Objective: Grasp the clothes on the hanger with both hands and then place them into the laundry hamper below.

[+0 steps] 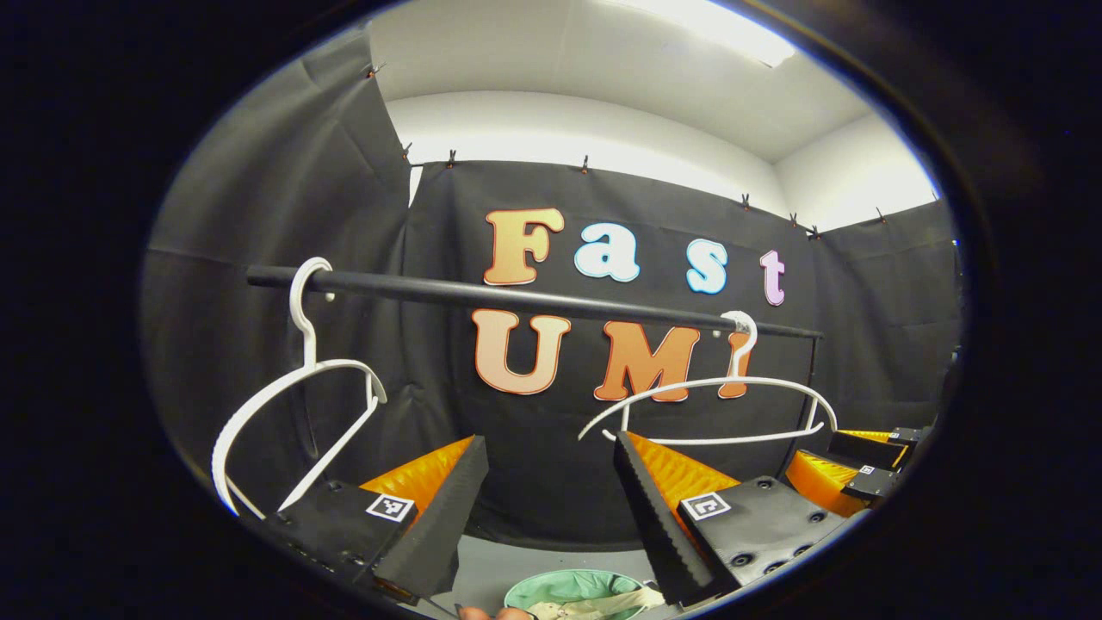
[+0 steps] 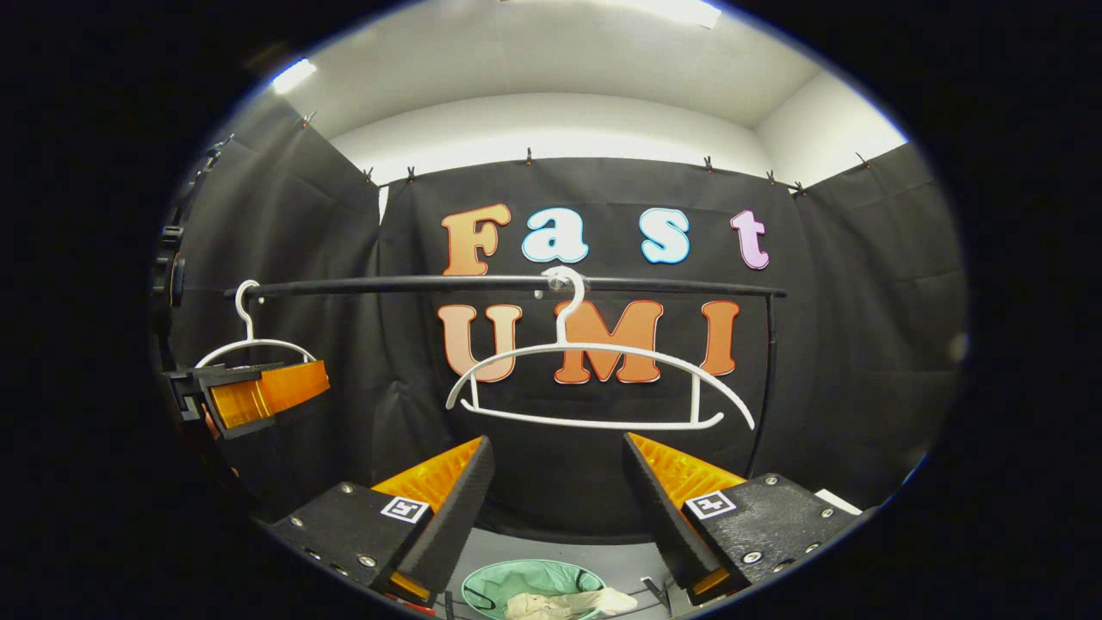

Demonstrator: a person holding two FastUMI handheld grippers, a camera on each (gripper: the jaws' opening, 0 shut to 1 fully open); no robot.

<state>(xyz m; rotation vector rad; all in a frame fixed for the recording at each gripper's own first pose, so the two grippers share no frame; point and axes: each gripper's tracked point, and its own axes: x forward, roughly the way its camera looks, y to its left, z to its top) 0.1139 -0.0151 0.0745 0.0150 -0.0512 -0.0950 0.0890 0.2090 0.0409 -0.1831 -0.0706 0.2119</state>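
Two bare white hangers hang on a black rail (image 1: 516,297): one at the left (image 1: 301,387) and one at the right (image 1: 715,405). In the right gripper view the right hanger (image 2: 594,379) hangs straight ahead and the left hanger (image 2: 250,340) is off to the side. Below, a green laundry hamper (image 1: 560,585) (image 2: 508,581) holds a crumpled beige garment (image 1: 603,603) (image 2: 560,603). My left gripper (image 1: 551,443) is open and holds nothing. My right gripper (image 2: 558,443) is open too, with nothing between its fingers. Both are raised above the hamper, short of the rail.
The rail's black upright (image 2: 766,379) stands at the right end. Black cloth walls close in the back and both sides. Pale floor (image 2: 603,560) surrounds the hamper. The right gripper (image 1: 852,469) shows at the far right, the left gripper (image 2: 250,392) by the left hanger.
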